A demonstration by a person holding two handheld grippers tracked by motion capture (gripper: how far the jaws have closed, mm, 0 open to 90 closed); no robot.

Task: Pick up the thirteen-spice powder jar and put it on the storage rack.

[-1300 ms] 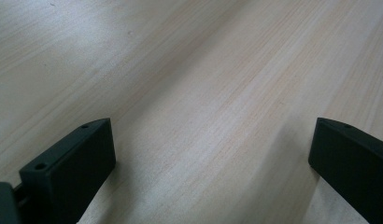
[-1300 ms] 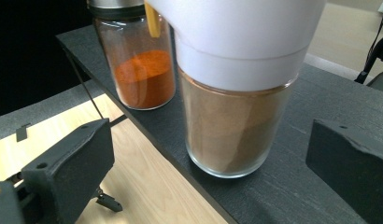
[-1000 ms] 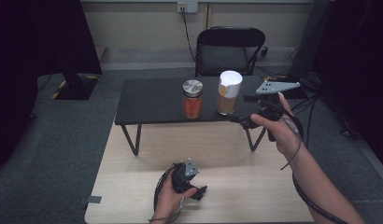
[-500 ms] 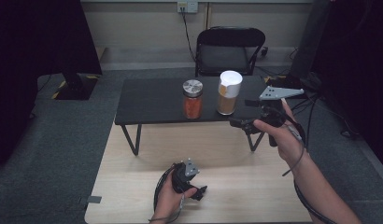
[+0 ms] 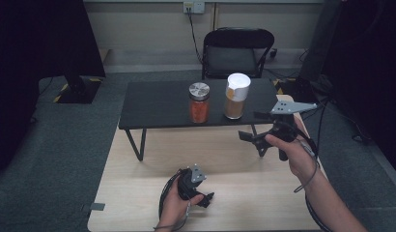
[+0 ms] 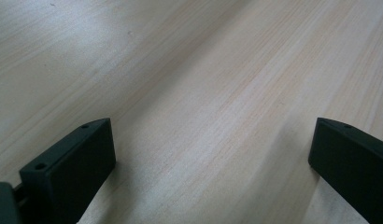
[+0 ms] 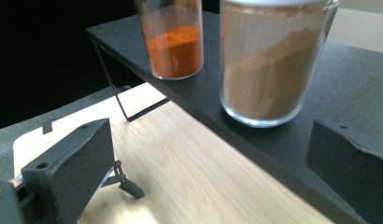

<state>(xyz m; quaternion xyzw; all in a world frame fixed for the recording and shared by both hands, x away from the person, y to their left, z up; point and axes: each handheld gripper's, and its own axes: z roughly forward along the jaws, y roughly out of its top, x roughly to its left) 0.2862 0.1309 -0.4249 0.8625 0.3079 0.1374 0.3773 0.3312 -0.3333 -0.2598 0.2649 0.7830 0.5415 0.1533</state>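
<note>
Two glass jars stand on a low black shelf [image 5: 157, 104] on the wooden table. The one with orange powder [image 5: 199, 103] has a metal lid; the one with brown powder [image 5: 236, 95] has a white lid. My right gripper [image 5: 252, 125] hangs open off the shelf's front right corner, below and right of the brown jar, with nothing between its jaws. In the right gripper view the brown jar [image 7: 269, 65] and the orange jar [image 7: 175, 42] rise just beyond the open right gripper [image 7: 210, 154]. My left gripper [image 5: 205, 197] rests low on the wood, open and empty [image 6: 210, 163].
The wooden table [image 5: 138, 193] has bare board in front of the shelf, which stands on thin black legs [image 5: 138, 145]. A black folding chair [image 5: 237, 53] is behind it. A dark stand [image 5: 75, 87] sits on the floor at the left.
My right gripper has dropped lower and drawn back toward the person, away from the brown jar. The left gripper and both jars have stayed put.
</note>
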